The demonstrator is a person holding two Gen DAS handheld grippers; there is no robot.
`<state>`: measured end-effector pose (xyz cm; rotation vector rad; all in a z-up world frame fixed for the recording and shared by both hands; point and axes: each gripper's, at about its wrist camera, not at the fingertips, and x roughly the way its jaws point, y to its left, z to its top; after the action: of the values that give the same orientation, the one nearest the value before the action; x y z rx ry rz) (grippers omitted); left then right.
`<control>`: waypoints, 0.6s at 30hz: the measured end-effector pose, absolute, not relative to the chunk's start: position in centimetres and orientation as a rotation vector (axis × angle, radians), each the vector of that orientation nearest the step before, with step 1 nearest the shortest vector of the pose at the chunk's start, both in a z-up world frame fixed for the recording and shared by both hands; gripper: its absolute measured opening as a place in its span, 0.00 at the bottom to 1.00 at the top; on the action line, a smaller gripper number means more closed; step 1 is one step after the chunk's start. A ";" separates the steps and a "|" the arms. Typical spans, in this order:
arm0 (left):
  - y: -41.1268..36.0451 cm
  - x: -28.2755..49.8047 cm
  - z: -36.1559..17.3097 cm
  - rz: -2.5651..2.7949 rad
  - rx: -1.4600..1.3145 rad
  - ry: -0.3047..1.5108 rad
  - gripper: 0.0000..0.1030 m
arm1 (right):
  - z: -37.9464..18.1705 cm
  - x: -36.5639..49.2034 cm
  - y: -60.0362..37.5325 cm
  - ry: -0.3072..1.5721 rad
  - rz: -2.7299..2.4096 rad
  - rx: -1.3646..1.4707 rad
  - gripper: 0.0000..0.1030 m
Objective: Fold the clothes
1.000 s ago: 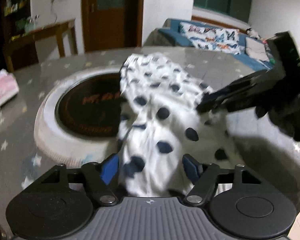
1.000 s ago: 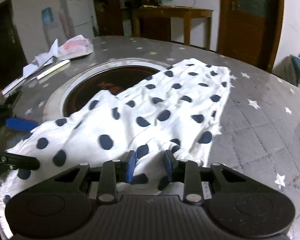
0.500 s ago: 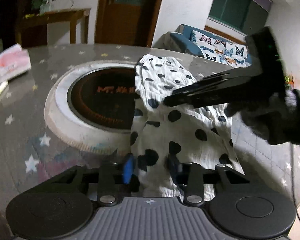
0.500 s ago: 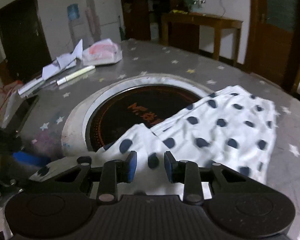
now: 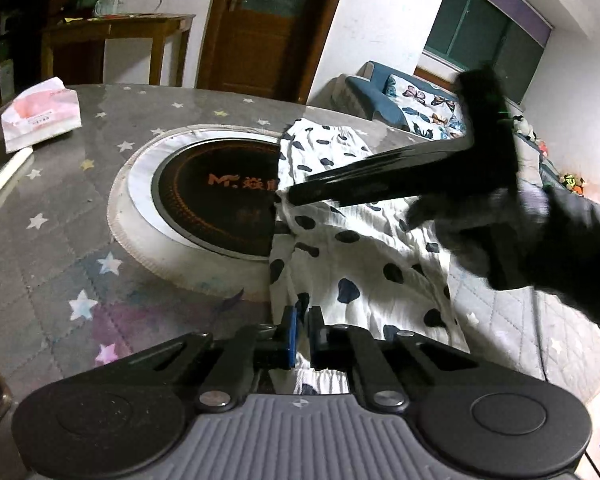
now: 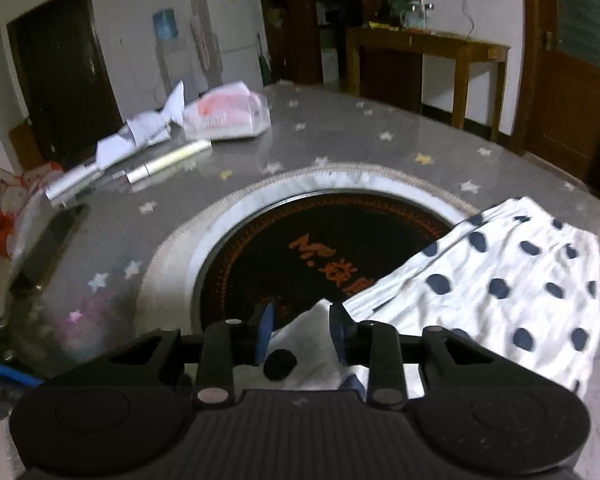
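Grey star-print table (image 5: 52, 240) w/ round black hob (image 5: 216, 200) in middle. Spotted white garment (image 5: 364, 264) lies just right of hob, edge overlapping it. Left gripper (image 5: 302, 334) pinched tight on near hem; right gripper (image 6: 300, 330) jaws apart, cloth corner between them.

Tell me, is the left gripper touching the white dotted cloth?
Touching. The left wrist view shows the left gripper with blue fingers pinched on the white navy-dotted cloth's edge.

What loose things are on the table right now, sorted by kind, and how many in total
Polka-dot garment: 1
Tissue pack: 1
Crumpled white paper: 1
Pen-like tubes: 2
Total: 5
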<state>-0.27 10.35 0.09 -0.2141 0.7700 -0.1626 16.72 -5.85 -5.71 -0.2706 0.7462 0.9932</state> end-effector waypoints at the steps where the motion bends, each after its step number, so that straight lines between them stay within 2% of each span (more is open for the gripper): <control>1: 10.4 -0.3 0.1 -0.161 -0.213 0.770 0.06 | -5.2 16.5 -6.6 0.740 0.994 -0.259 0.30; 10: 10.5 -0.1 0.3 -0.137 -0.152 0.789 0.06 | -6.4 14.5 -13.3 0.825 0.918 -0.306 0.34; 15: 10.1 0.2 1.7 -0.147 -0.142 0.739 0.08 | -5.1 18.0 -14.8 0.784 0.858 -0.228 0.37; 17: 9.7 0.6 1.8 -0.163 -0.143 0.735 0.12 | -4.9 20.6 -14.7 0.771 0.813 -0.205 0.37; 18: 9.4 0.9 1.6 -0.173 -0.145 0.740 0.18 | -4.9 21.9 -14.7 0.764 0.790 -0.193 0.37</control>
<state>0.90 9.37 1.61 -0.1446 0.7403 -0.1730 21.89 -14.70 -4.86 -0.1927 0.7639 0.7900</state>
